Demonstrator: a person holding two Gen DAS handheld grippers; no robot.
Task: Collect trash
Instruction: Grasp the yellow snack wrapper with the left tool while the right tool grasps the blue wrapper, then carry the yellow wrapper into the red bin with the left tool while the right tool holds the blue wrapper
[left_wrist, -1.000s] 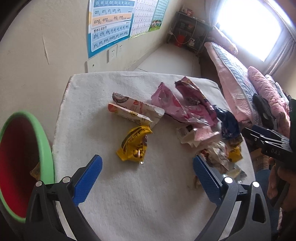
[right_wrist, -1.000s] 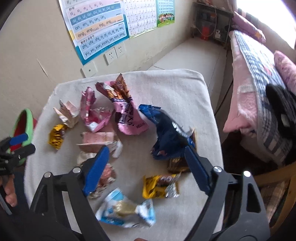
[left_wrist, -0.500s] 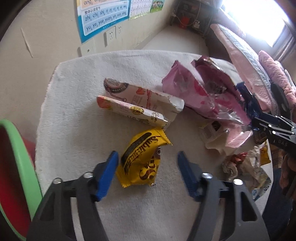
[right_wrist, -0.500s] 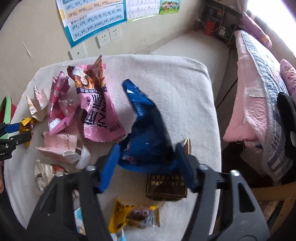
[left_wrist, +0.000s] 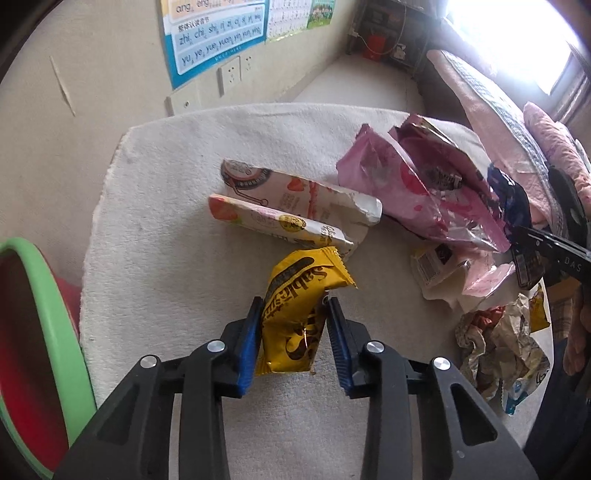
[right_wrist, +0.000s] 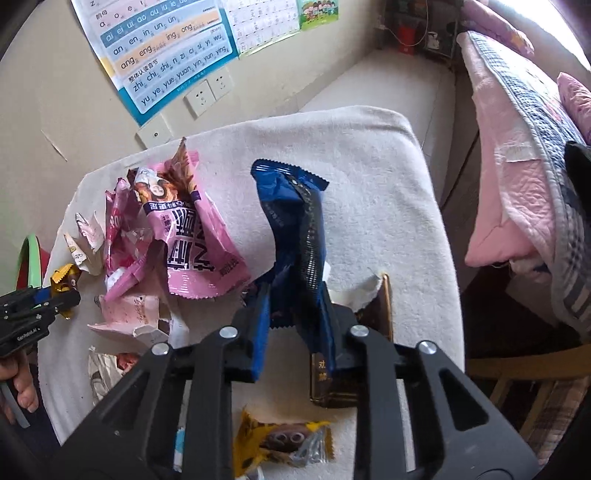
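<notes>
blue wrapper, lower end hidden between right gripper pads

You've got a white-cloth table w/ yellow wrapper, two strawberry wrappers, pink bags, blue wrapper, crumpled paper.

The round green-rimmed red plastic basin is cut off by the left edge. The lower part of the crumpled dark blue foil wrapper is hidden between the right tool's pads, which also cover much of the flat dark brown packet. A small yellow foil sachet is partly hidden behind the tool's frame.
</notes>
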